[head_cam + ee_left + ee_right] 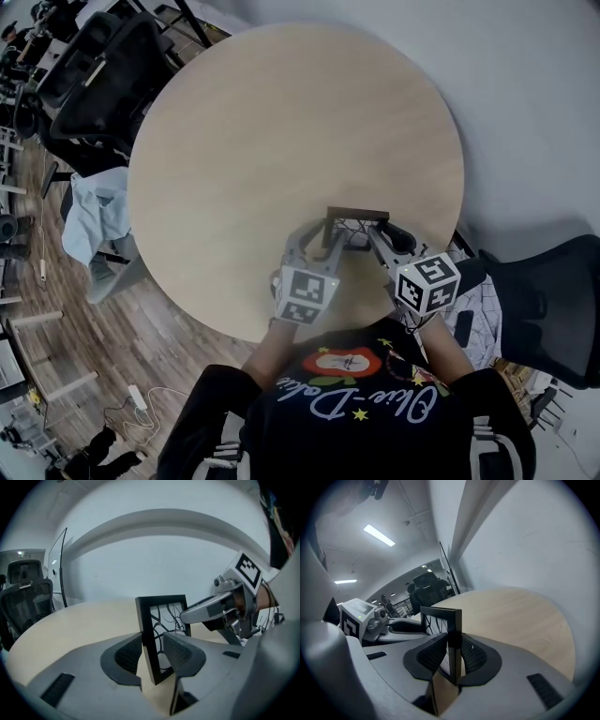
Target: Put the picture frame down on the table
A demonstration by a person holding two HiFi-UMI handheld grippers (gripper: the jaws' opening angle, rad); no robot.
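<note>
Both tools grip the picture frame from either end: the left gripper is clamped on one side rail and the right gripper on the other. The frame is thin and black, around a white sheet with curling black lines, and is held upright over the near edge of the table; whether it touches the top I cannot tell. The round top is pale wood. Beyond are a black office chair, a blue cloth and a wood floor.
</note>
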